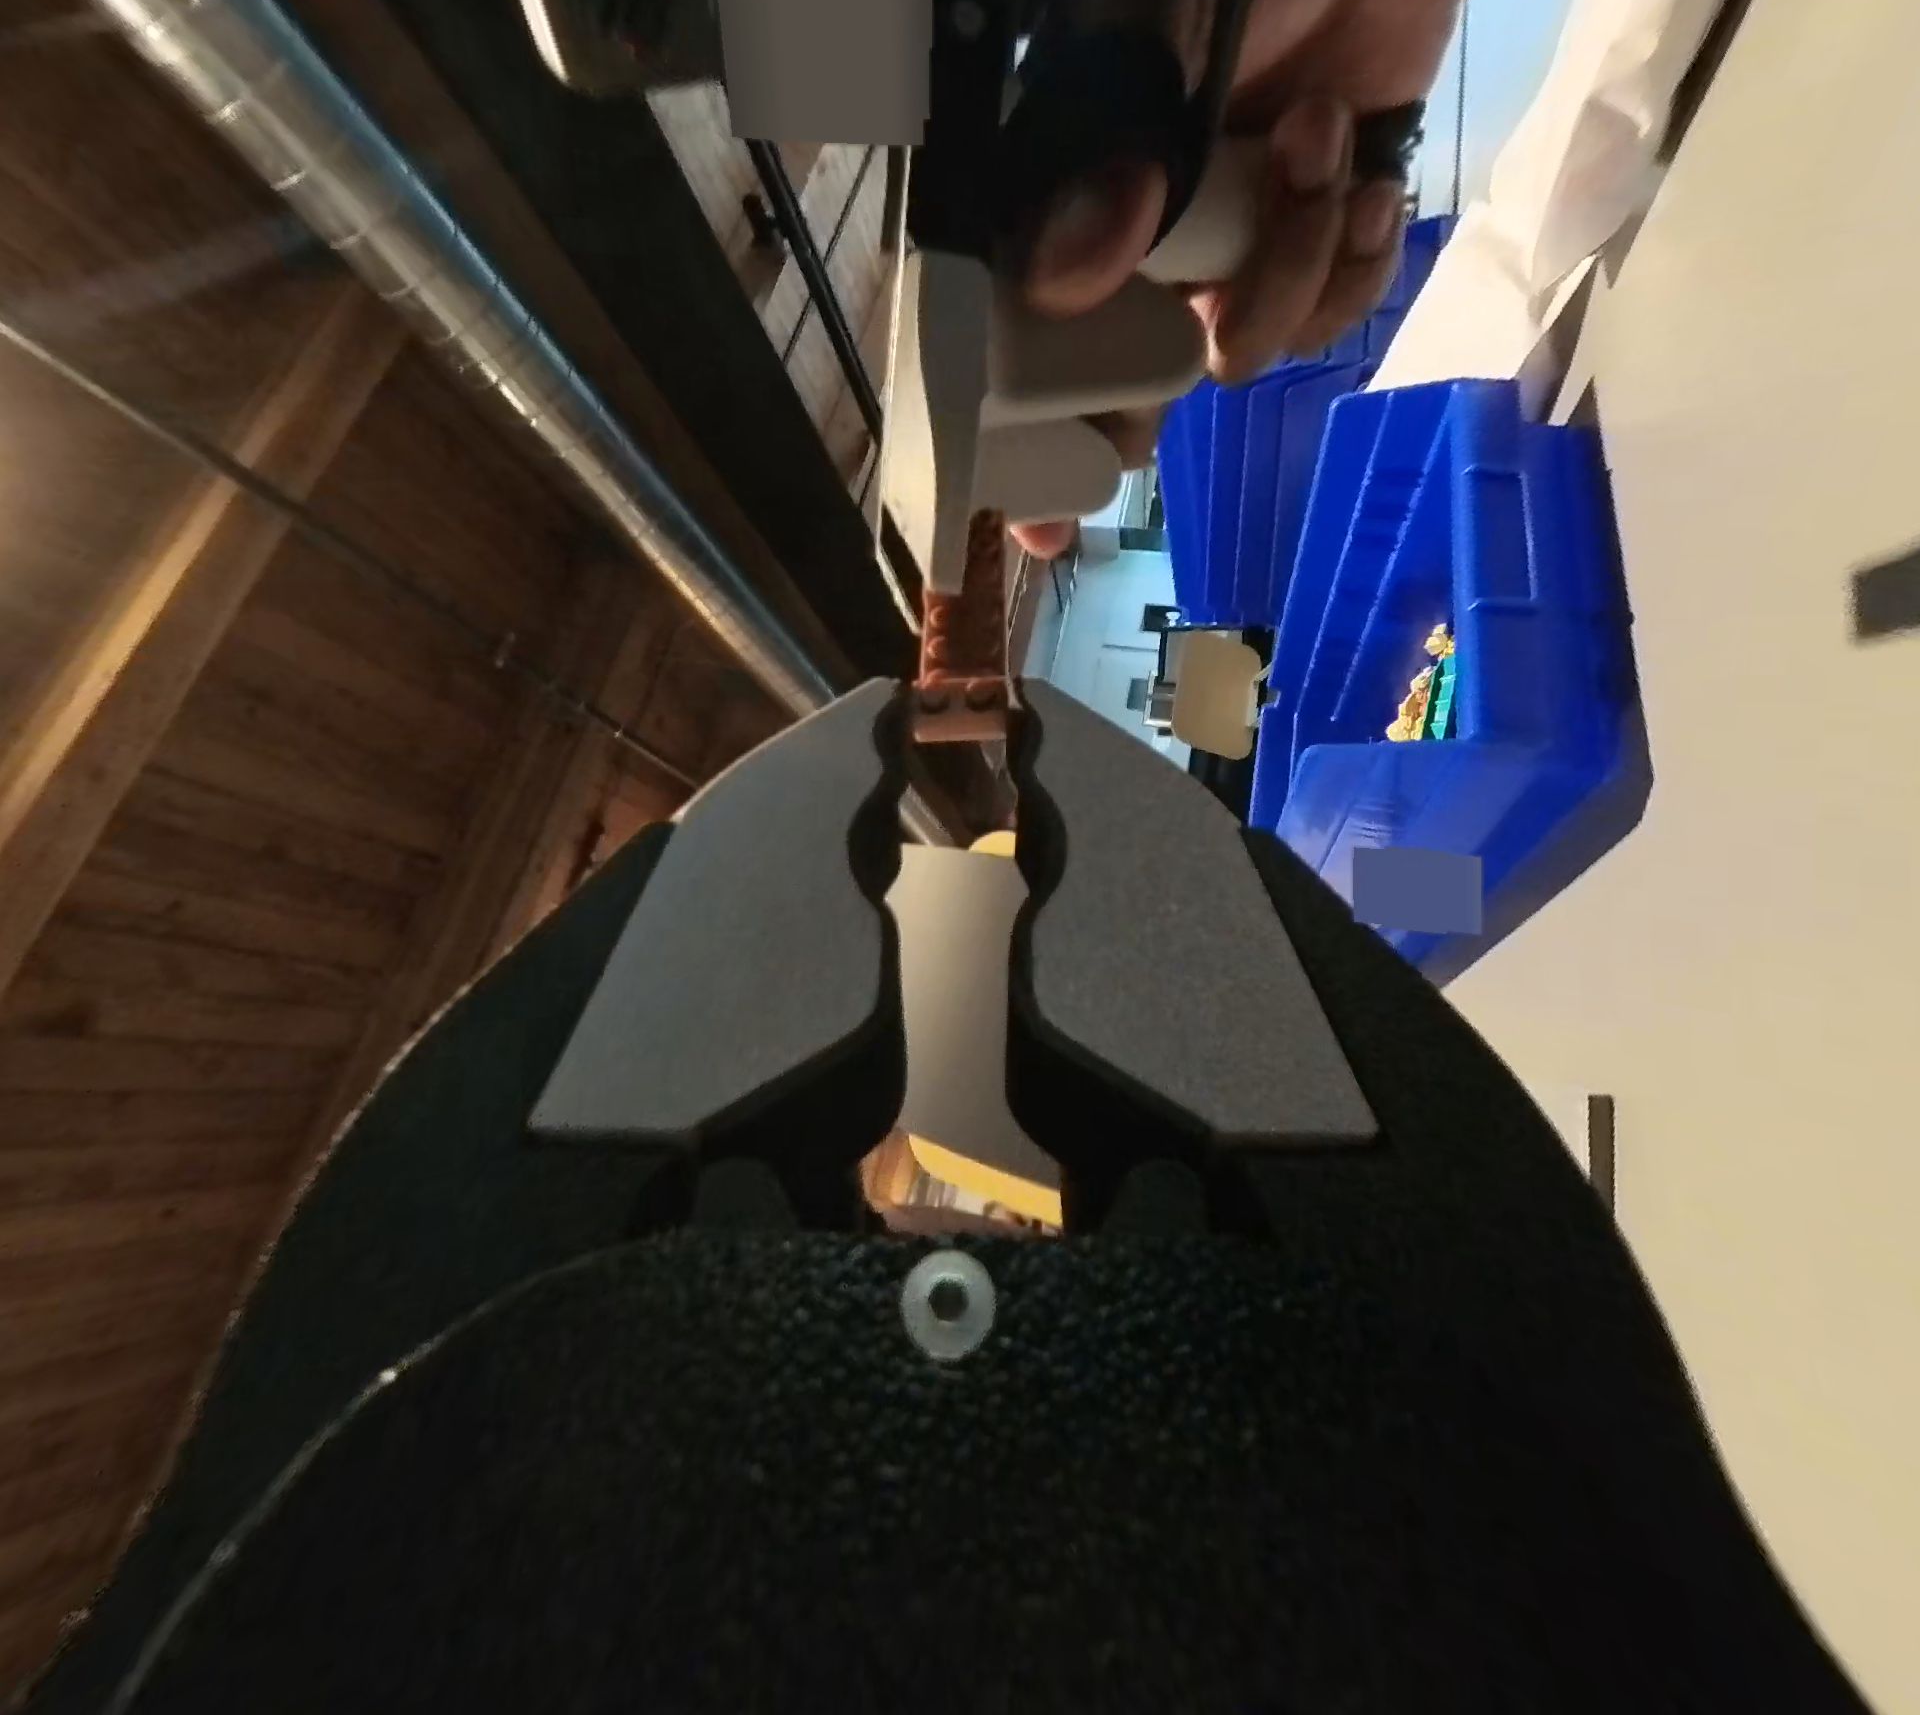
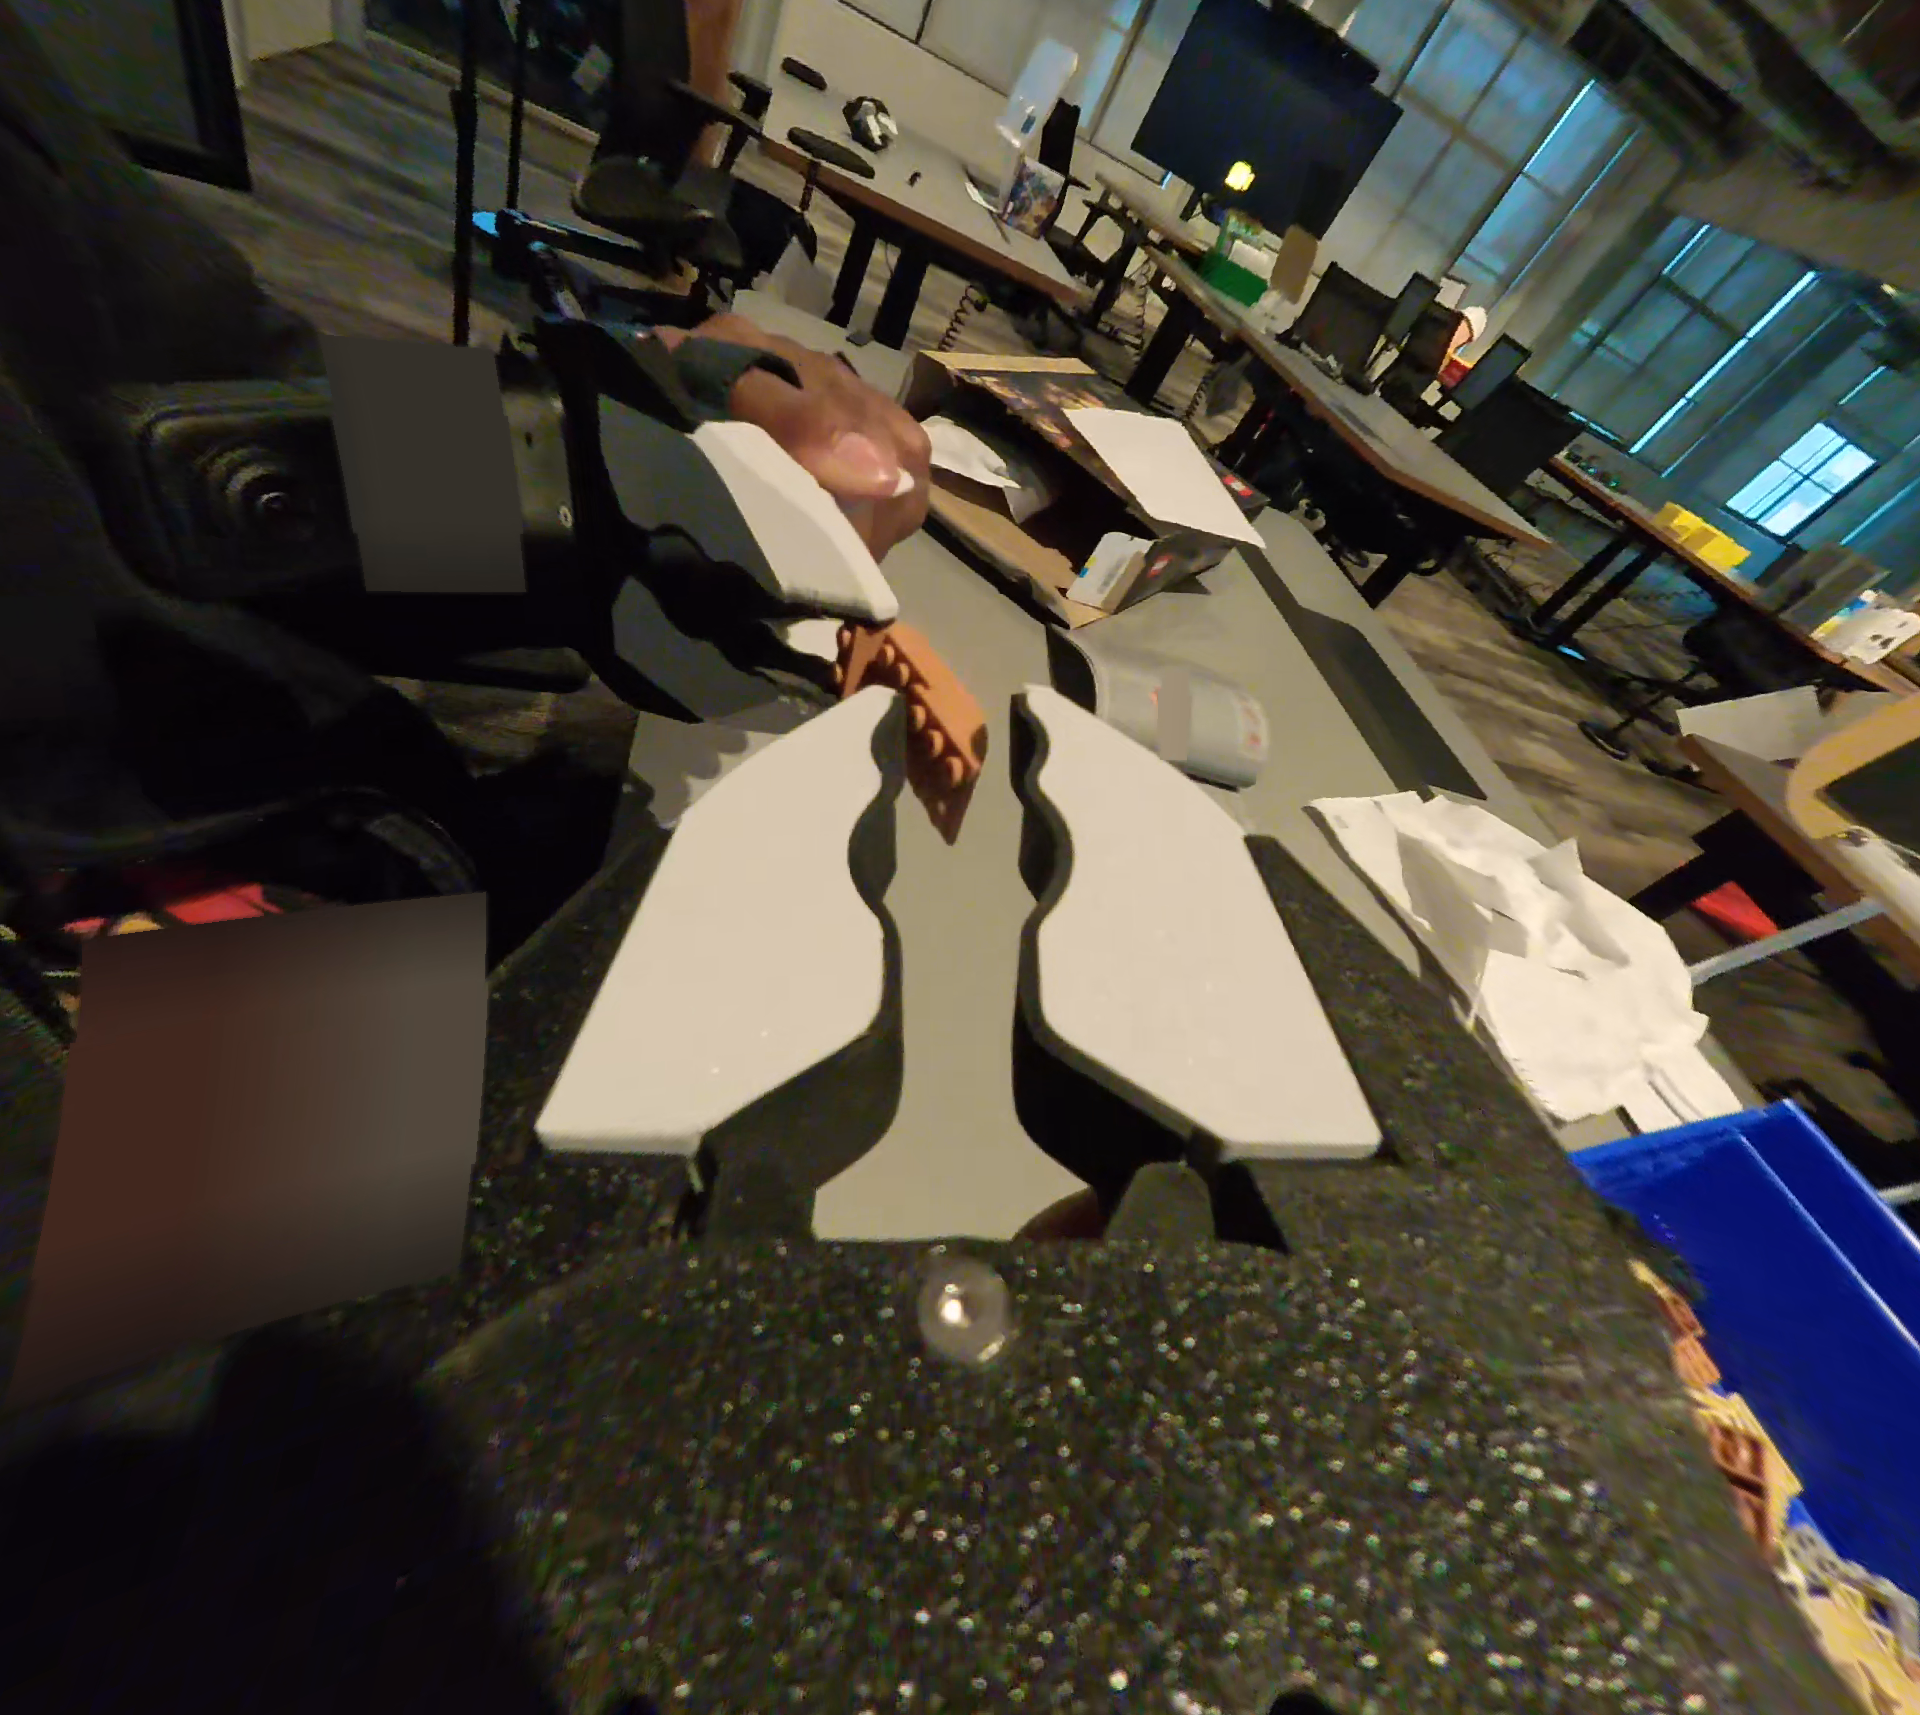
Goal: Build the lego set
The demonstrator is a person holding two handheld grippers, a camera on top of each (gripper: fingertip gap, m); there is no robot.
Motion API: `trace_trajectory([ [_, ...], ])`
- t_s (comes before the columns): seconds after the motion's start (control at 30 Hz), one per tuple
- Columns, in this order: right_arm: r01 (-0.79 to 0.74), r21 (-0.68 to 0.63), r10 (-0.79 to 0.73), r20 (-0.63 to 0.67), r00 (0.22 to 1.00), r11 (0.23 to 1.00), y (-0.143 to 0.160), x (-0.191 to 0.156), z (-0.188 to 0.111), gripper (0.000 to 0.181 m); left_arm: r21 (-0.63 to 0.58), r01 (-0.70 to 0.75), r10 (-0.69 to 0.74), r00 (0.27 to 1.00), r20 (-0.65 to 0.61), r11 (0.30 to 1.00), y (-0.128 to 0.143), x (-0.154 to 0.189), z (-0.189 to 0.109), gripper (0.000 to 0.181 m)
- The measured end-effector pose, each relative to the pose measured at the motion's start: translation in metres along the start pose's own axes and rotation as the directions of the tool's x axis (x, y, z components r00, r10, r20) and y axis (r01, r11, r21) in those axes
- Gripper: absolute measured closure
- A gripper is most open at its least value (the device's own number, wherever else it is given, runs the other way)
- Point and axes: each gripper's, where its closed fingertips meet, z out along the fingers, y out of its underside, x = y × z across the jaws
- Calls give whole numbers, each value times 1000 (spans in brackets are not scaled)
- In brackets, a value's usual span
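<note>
A reddish-brown studded Lego plate [image 1: 961,715] is clamped at one end between the tips of my left gripper [image 1: 958,699], held up in the air. In the right wrist view the same plate [image 2: 940,735] sticks out of the left gripper [image 2: 847,642] and reaches in between the tips of my right gripper [image 2: 956,709]. The right jaws stand apart: the plate lies against the left finger, with a gap to the right finger. In the left wrist view the right gripper [image 1: 997,512], held by a gloved hand [image 1: 1247,55], comes down over the plate's far end.
A grey table [image 2: 1143,626] lies below, with a roll of tape [image 2: 1184,720], an open cardboard box [image 2: 1039,470] and crumpled white paper [image 2: 1507,938]. Blue bins [image 1: 1455,678] holding loose Lego pieces stand nearby; one shows in the right wrist view [image 2: 1766,1250]. The tips of both grippers are at nearly the same place.
</note>
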Motion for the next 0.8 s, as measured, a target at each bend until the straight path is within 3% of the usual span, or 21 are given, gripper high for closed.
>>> trace_trajectory([
  [0.4,-33,42,28,114,993,999,-2,-12,1,170,78,-3,4,1000,-14,997,-7,0,-6,165],
  [0.8,-24,73,14,124,992,997,-6,-15,0,170,94,-42,43,999,-9,995,-8,-2,-6,165],
])
